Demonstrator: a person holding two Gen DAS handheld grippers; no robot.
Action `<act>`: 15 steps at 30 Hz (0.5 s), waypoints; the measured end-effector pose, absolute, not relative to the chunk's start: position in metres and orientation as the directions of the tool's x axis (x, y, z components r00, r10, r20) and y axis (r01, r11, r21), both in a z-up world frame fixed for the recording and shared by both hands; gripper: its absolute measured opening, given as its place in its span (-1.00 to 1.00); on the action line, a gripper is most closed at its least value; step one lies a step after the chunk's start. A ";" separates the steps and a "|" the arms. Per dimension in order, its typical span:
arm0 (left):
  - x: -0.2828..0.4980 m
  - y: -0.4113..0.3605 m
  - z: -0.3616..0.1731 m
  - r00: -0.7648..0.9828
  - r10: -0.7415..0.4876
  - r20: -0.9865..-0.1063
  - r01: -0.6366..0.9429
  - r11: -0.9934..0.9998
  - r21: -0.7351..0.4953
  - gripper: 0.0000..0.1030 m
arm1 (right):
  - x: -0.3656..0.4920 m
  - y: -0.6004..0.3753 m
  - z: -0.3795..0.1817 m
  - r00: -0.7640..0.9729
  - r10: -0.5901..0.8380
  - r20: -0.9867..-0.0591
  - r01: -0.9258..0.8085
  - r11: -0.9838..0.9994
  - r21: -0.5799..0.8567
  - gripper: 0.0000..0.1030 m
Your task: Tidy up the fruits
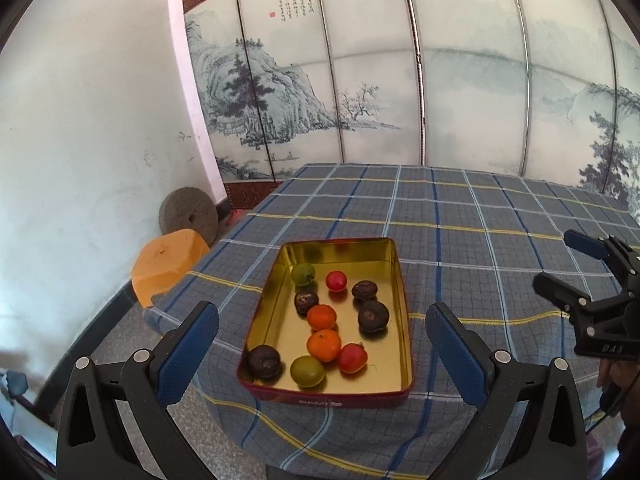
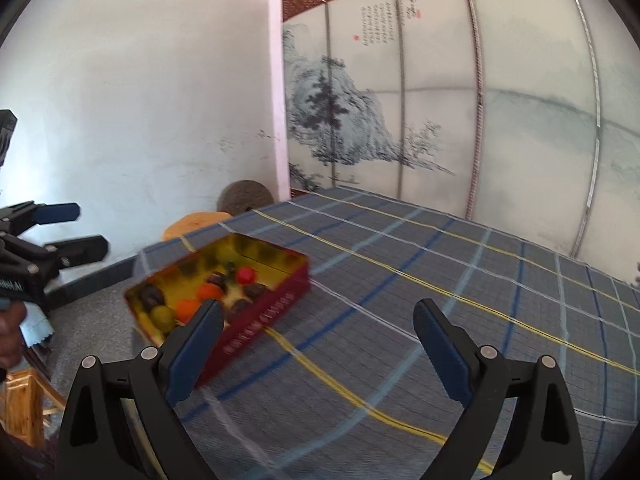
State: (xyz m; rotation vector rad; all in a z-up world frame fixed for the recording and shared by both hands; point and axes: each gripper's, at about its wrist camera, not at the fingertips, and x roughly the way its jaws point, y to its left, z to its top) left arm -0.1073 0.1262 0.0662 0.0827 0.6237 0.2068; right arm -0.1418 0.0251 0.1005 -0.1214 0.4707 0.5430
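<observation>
While all fruits (image 1: pixel 322 318) lie mixed inside gold tin (image 1: pixel 394 276) at table's near left corner, step unclear; scene fits unsorted start or gathered finish, so no move bid; left gripper (image 1: pixel 322 338) hovers above tin's near edge, jaws wide, holding nothing; right gripper (image 2: pixel 318 338) beside tin over checked cloth (image 2: pixel 440 280), wide, empty.

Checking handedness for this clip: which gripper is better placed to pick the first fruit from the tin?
Left, probably. The left gripper is open and frames the tin head-on, while the right gripper, also open, sits off to the tin's side.
</observation>
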 end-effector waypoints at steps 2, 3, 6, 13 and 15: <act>-0.100 0.123 0.067 0.790 0.219 -0.573 -0.167 0.976 0.143 0.99 | -0.125 0.004 0.092 0.763 0.419 -0.492 -0.482 0.876 -0.002 0.87; -0.096 0.119 0.067 0.789 0.210 -0.577 -0.158 0.977 0.140 0.99 | -0.112 -0.012 0.085 0.769 0.375 -0.517 -0.446 0.895 -0.014 0.87; -0.085 0.113 0.070 0.785 0.206 -0.584 -0.155 0.978 0.136 0.99 | -0.077 -0.049 0.065 0.758 0.268 -0.595 -0.362 0.931 -0.042 0.90; -0.064 0.102 0.071 0.767 0.236 -0.597 -0.160 0.971 0.178 0.99 | -0.012 -0.130 0.018 0.666 0.074 -0.742 -0.201 0.976 -0.084 0.90; -0.057 0.102 0.070 0.762 0.231 -0.605 -0.154 0.972 0.177 0.99 | 0.001 -0.146 0.011 0.642 0.048 -0.765 -0.169 0.982 -0.080 0.90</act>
